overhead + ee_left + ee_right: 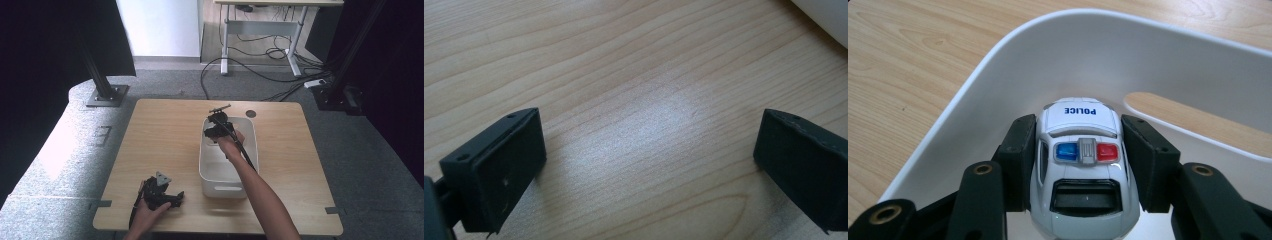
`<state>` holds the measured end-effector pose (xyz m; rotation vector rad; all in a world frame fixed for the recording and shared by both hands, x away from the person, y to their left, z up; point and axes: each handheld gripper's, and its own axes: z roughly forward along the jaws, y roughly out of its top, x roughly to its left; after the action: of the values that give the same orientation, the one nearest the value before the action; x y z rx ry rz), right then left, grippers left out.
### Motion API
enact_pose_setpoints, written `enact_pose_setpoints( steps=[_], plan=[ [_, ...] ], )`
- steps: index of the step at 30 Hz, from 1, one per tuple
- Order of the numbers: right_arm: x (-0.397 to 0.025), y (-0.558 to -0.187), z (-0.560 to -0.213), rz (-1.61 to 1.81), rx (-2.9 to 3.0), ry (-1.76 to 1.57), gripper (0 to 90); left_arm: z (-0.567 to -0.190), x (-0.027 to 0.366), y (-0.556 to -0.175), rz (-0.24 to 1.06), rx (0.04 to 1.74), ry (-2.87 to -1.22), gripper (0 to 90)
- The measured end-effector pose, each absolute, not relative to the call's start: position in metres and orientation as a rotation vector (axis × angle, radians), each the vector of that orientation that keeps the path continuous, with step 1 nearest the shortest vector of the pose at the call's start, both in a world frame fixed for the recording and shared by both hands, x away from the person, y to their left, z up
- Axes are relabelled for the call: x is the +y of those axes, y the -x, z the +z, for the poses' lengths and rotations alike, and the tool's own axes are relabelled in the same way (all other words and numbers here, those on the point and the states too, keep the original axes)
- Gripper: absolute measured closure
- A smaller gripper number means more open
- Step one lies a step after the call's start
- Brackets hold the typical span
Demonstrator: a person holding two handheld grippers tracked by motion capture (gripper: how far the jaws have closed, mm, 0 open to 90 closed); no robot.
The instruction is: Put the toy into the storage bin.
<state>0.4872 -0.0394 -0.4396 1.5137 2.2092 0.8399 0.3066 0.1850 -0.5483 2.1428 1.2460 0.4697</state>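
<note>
At the near left of the wooden table [165, 150], the person's left hand [145, 215] rests on the surface holding the left gripper [176, 197], which lies low near the front edge. In the left gripper view its two black jaws stand wide apart over bare wood grain, released, with nothing between them, and a corner of white shows at the far right edge of that view. Just to the right of that gripper, a white plastic bin [215, 187] sits on the table near the middle, its long side running from near to far, with a handle slot in its near wall. The person's right forearm [260, 195] reaches from the near edge diagonally over the bin, and the right hand [231, 145] holds the right gripper [216, 131] over the bin's far end. In the right gripper view the jaws are clenched on the sides of a small white toy police car [1081, 165], with a blue and red light bar on its roof and the word POLICE on its hood. The car is inside the bin [998, 75], close to a rounded corner of its wall; whether it touches the floor cannot be told.
</note>
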Motion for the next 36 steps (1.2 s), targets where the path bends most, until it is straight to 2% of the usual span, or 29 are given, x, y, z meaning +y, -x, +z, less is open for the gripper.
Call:
enact_pose_setpoints(
  steps=[36],
  plan=[
    [-0.034,-0.494,-0.469,0.699,2.327,-1.563,50.1,-0.548,0.185,-0.306,0.469,1.242,-2.144,0.3]
  ],
)
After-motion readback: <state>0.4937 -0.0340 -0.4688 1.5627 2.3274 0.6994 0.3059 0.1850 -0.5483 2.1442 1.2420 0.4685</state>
